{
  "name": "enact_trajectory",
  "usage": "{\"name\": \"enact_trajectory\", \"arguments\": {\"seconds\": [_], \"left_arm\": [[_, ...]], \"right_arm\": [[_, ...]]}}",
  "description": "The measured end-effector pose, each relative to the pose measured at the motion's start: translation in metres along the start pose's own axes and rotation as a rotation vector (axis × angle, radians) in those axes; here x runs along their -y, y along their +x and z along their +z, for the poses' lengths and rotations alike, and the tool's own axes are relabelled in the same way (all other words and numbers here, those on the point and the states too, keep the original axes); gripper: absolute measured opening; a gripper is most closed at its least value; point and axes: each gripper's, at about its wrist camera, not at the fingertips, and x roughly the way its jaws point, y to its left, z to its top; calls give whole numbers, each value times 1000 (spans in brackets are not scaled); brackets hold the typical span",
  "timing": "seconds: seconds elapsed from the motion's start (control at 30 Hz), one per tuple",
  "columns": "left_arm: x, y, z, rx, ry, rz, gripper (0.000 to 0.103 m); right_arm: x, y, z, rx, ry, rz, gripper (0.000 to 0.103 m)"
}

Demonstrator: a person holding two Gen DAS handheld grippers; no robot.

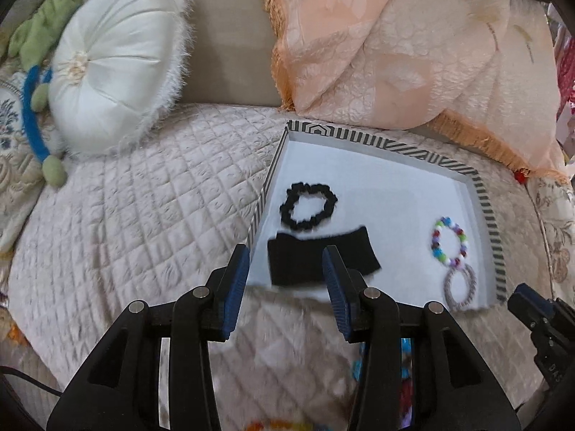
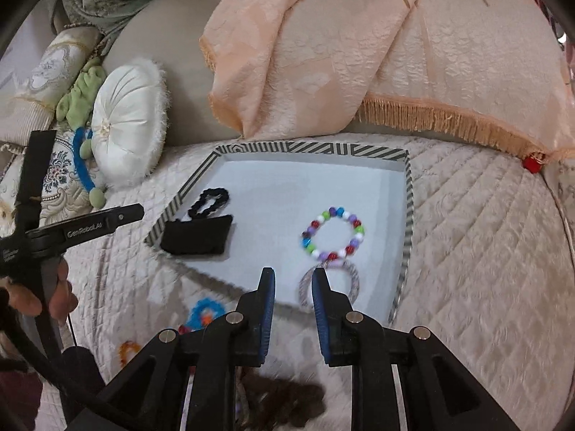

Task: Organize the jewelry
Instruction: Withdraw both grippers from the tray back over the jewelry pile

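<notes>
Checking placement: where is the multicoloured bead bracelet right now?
The bead bracelet lies inside the striped tray, right half, touching the grey ring nearer the grippers.

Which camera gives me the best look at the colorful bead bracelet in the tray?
The right wrist view: the bead bracelet sits near the middle of the picture, its whole ring unobstructed and sharp. The left wrist view shows it too, but smaller and off toward the tray's right wall.

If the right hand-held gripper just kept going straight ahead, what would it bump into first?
Probably the grey ring bracelet lying in the striped tray, right between the open right hand-held gripper fingers; the colourful bead bracelet lies just beyond. Depth is uncertain.
</notes>
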Motion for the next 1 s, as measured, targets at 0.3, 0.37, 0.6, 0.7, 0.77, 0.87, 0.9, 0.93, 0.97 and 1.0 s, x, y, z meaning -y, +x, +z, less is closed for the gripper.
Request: {"name": "enact_trajectory", "arguments": {"seconds": [0.3, 0.37, 0.6, 0.7, 0.77, 0.87, 0.9, 0.93, 0.97, 1.0], "left_arm": [[0, -49, -40, 53, -2, 12, 42], [1, -59, -48, 66, 2, 14, 42], [4, -80, -70, 94, 8, 24, 42], [4, -86, -78, 99, -1, 19, 42], [4, -89, -82, 101, -3, 17, 42], [3, -93, -87, 99, -5, 18, 42], [3, -94, -89, 100, -7, 18, 42], [2, -96, -90, 101, -6, 19, 42], [2, -97, -91, 103, -5, 19, 42], [3, -99, -93, 104, -3, 19, 42]], "right_arm": [[-24, -31, -25, 27, 6, -16, 38], [-28, -37, -29, 29, 6, -23, 38], [-38, -57, -39, 47, 10, -27, 38], [-43, -65, -41, 55, 1, -22, 38], [-46, -70, -42, 59, -6, -22, 39], [-49, -75, -44, 59, -15, -23, 39], [-51, -77, -45, 59, -18, -24, 39], [-51, -78, -46, 59, -20, -25, 39], [-52, -79, -47, 61, -22, -24, 39], [-53, -80, -48, 61, -22, -24, 39]]}}
